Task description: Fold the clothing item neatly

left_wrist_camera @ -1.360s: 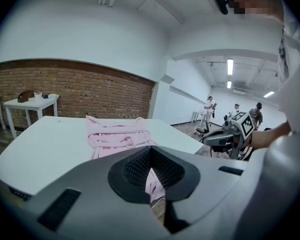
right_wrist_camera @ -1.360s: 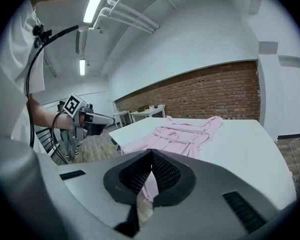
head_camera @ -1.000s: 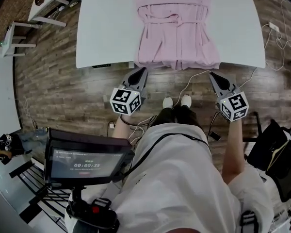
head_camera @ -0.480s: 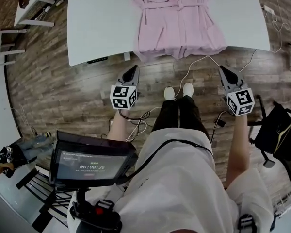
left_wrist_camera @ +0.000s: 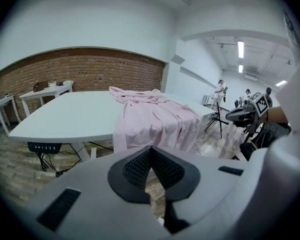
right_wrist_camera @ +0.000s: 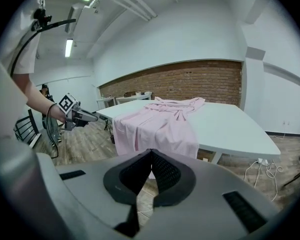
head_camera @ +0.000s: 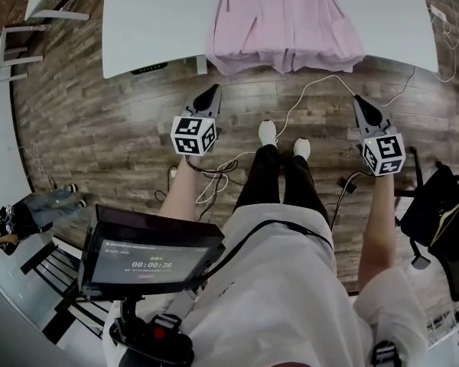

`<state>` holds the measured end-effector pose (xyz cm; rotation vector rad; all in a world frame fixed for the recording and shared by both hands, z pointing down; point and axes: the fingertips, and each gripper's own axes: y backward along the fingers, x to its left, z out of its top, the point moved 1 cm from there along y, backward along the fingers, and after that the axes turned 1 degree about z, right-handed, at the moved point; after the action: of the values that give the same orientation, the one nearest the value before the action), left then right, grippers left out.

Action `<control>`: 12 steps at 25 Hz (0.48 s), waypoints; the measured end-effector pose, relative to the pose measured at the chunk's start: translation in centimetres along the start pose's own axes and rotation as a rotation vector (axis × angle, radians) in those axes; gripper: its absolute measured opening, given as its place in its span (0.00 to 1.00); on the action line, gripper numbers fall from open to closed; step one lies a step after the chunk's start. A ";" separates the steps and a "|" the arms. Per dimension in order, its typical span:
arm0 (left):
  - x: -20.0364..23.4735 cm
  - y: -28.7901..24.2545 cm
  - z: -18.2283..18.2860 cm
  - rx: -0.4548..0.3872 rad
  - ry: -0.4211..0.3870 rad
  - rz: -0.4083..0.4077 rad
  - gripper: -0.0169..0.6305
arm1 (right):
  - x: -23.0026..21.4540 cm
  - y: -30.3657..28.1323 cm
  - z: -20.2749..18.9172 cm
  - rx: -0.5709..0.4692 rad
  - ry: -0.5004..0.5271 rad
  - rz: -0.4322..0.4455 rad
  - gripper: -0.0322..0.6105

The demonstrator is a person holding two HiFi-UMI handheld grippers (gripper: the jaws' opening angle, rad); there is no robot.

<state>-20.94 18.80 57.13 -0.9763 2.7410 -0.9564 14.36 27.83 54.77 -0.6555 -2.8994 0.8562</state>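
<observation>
Pink robe (head_camera: 284, 21) top centre on table (head_camera: 149, 29), hem draped over near edge, long axis running up-frame. Left gripper (head_camera: 214, 90) and right gripper (head_camera: 359, 100) both pinched closed, empty, below hem corners; left looks slightly nearer.

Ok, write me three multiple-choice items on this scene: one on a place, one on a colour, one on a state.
1. The pink garment's hem is: A on the floor; B hanging over the table's near edge; C tucked under itself.
2. The table top is: A white; B black; C green.
3. The left hand-held gripper and right hand-held gripper are: A wide open; B shut on cloth; C shut, empty.
Key: B, the hem droops past the edge; A, the bare top shows white; C, each gripper view shows jaws together with nothing between.
</observation>
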 end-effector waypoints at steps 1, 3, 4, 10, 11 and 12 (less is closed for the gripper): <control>-0.5 0.2 -0.1 0.000 0.000 0.007 0.03 | -0.1 0.1 -0.3 0.004 0.016 0.011 0.06; -1.5 0.9 -0.5 0.000 0.005 0.031 0.03 | 0.0 0.7 -1.0 0.005 0.043 0.045 0.06; -2.1 1.3 -0.8 -0.002 0.010 0.046 0.03 | 0.1 1.2 -1.2 0.002 0.052 0.064 0.06; -3.3 2.0 -1.1 -0.016 0.038 0.078 0.03 | -0.3 2.1 -1.7 -0.009 0.069 0.097 0.06; -3.4 2.2 -1.1 -0.016 0.037 0.078 0.03 | -0.2 2.0 -1.8 -0.010 0.067 0.097 0.06; -3.5 2.4 -1.2 -0.017 0.037 0.078 0.03 | -0.2 2.0 -1.9 -0.009 0.067 0.096 0.06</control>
<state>-19.80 22.99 56.24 -0.8559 2.7991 -0.9501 15.58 30.26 55.27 -0.8139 -2.8340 0.8142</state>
